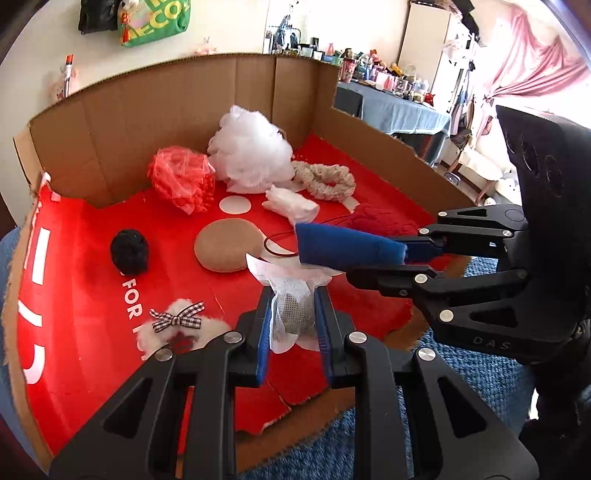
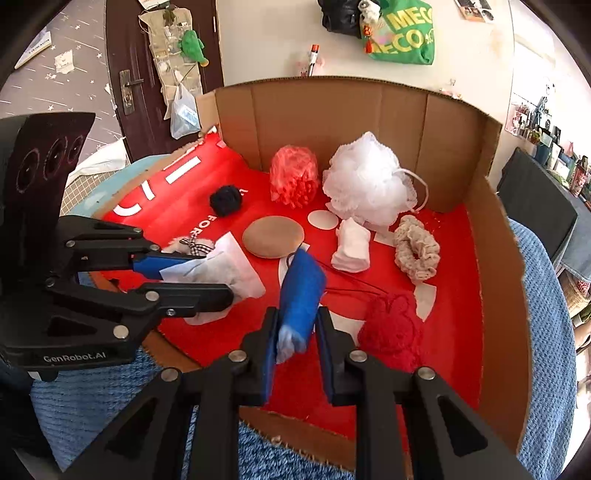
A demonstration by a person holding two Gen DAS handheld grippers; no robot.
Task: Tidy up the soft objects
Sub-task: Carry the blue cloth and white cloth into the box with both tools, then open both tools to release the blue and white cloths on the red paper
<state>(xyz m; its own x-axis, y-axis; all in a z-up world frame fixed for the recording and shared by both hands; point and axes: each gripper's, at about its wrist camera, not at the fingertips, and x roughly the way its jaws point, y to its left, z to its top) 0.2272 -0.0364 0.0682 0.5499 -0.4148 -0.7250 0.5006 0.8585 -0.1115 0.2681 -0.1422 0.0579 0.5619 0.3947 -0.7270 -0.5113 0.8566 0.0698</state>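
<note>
Between the blue pads of the left tool (image 1: 294, 295) sits a white mesh sachet (image 1: 291, 310) with grey-green filling, pinched at its middle, its paper edges sticking out above and below. Right tool (image 2: 297, 314) pinches a blue felt-like roll (image 2: 301, 291), which points forward over the box; its near end looks pale and frayed.

Both things hang just above a cut-open cardboard box (image 1: 110, 125) with a red printed floor and brown walls. On that floor lie a white mesh puff (image 1: 249, 147), a red mesh puff (image 1: 181, 177), a beige scrunchie (image 1: 325, 177), a folded white cloth (image 1: 291, 203), a tan round pad (image 1: 229, 245), a black yarn ball (image 1: 130, 251), a red knitted piece (image 2: 393, 328) and a fluffy white piece with a checked bow (image 1: 177, 317).

Under the box is a blue knitted blanket (image 2: 110, 398). Behind it, a green bag (image 2: 402, 33) hangs on a pale wall.
</note>
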